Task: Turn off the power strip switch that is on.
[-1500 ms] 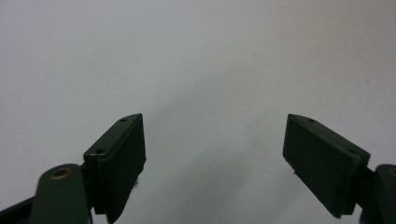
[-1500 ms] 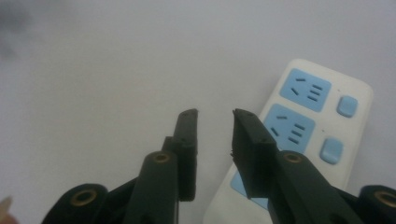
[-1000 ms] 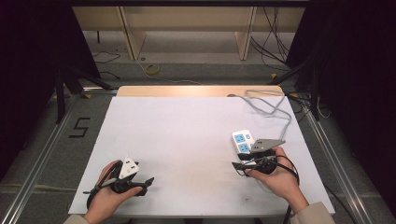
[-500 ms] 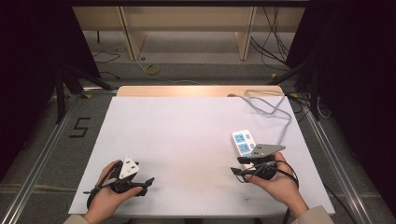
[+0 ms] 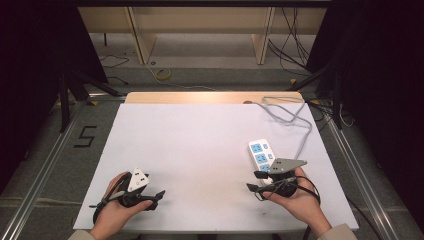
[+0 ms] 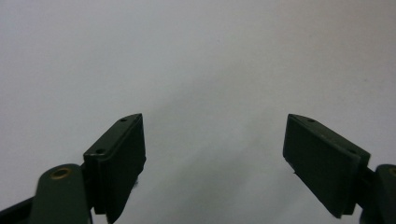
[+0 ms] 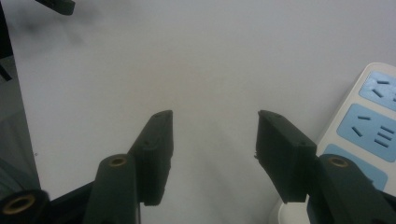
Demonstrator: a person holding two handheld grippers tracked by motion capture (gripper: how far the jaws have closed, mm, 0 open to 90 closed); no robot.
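The right gripper (image 5: 256, 181) has just opened its jaws, empty, beside the power strip (image 5: 262, 155) lying at the table's (image 5: 200, 135) right; judged ready to grasp it. Left gripper (image 5: 150, 196) rests released.

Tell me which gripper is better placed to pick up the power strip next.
The right gripper, probably: it sits beside the power strip, jaws open with nothing between them. The left gripper is across the white table, far from the strip.
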